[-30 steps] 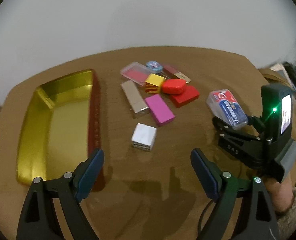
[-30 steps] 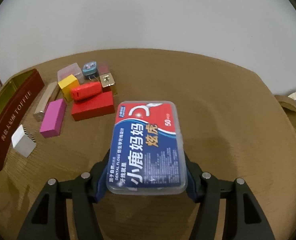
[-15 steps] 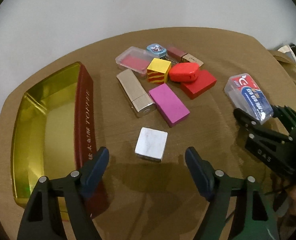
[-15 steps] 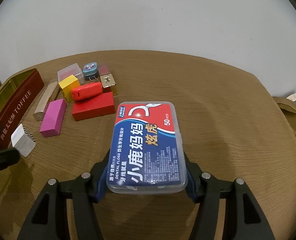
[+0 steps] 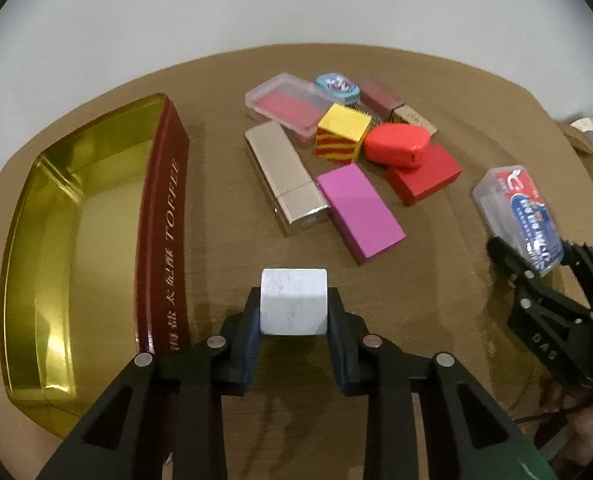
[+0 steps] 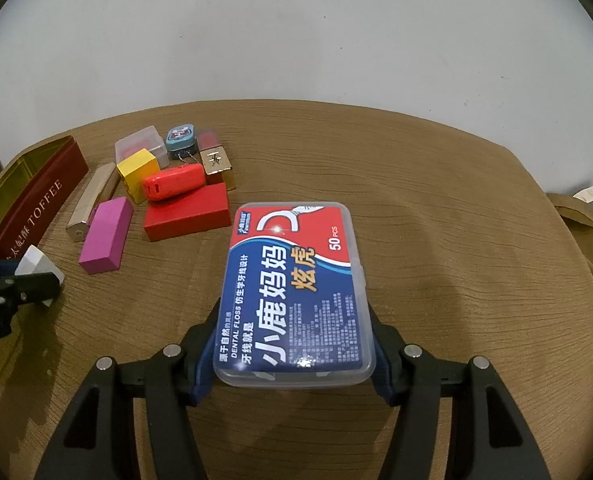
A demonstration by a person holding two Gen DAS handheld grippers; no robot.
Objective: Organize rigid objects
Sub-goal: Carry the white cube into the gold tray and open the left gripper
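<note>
You are pinching the silver cube [image 5: 293, 306], likely light, stiff and slick, flat-sided in your left hand-held gripper [image 5: 294, 322], while your right hand-held gripper [image 6: 296, 346] is clamping the floss box [image 6: 296, 292].

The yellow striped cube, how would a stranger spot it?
Start at the gold tin on the table, then look to the cluster of small boxes beside it. Between the clear case and red oval case stands the cube, alone with red stripes.
</note>
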